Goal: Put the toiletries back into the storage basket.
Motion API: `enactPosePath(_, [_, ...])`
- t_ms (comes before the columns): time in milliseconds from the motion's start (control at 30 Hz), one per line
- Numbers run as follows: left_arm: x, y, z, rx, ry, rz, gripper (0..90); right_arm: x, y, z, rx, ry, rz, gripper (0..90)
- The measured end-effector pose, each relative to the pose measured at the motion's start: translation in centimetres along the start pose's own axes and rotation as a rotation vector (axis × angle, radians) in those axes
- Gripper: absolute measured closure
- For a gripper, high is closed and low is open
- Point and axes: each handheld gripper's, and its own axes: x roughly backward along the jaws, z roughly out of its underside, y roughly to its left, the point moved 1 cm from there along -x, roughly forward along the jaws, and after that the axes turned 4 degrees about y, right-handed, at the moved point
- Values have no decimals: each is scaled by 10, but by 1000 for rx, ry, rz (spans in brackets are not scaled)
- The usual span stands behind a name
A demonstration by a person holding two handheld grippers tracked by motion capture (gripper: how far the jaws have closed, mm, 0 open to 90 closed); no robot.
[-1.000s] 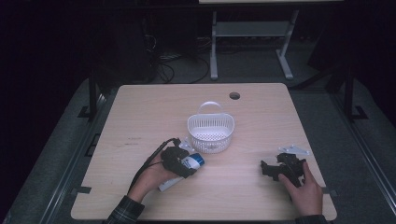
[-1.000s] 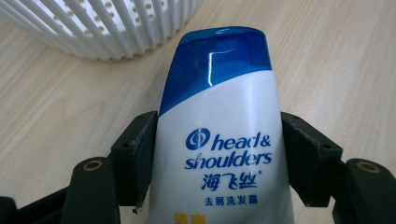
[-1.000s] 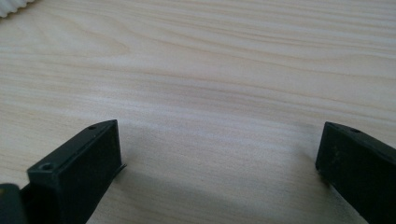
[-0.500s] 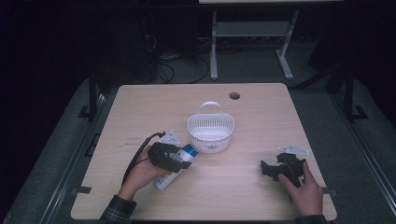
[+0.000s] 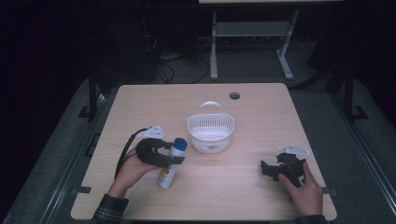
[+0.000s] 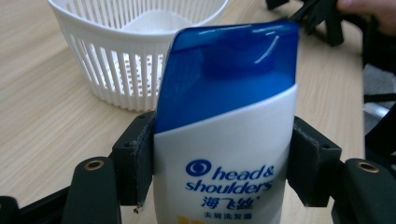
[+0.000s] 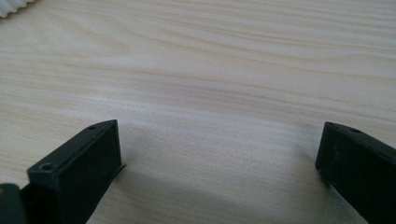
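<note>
The left gripper (image 6: 224,172) has its 2 black fingers (image 6: 135,163) clenched on a white plastic shampoo bottle with a blue cap (image 6: 229,140), near the front left of the light wooden surface (image 5: 243,191). The right gripper (image 7: 219,172) rests at the front right, fingers spread wide apart with nothing between. Farther back stands a white slotted plastic basket with a handle (image 5: 211,131), just beyond the bottle cap.

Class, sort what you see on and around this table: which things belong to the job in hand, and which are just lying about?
Likely in the job:
shampoo bottle, clamped in the left gripper
white basket, empty, next to the bottle
right gripper, open, resting on the table

Just lying about:
cables on the floor
metal stand behind the table
</note>
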Motion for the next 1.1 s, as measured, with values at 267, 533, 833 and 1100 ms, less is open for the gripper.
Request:
enactPosePath(267, [14,3,1,-5,-84,34,336,0,0,0,0,0,0,0])
enactPosePath(533, [23,-1,-8,-51,-147,-35,335,0,0,0,0,0,0,0])
enactPosePath(833, [33,-1,-23,-65,-201,-74,335,0,0,0,0,0,-1,0])
enactPosePath(1100, [36,1,-38,-69,-233,-100,335,0,0,0,-3,0,-2,0])
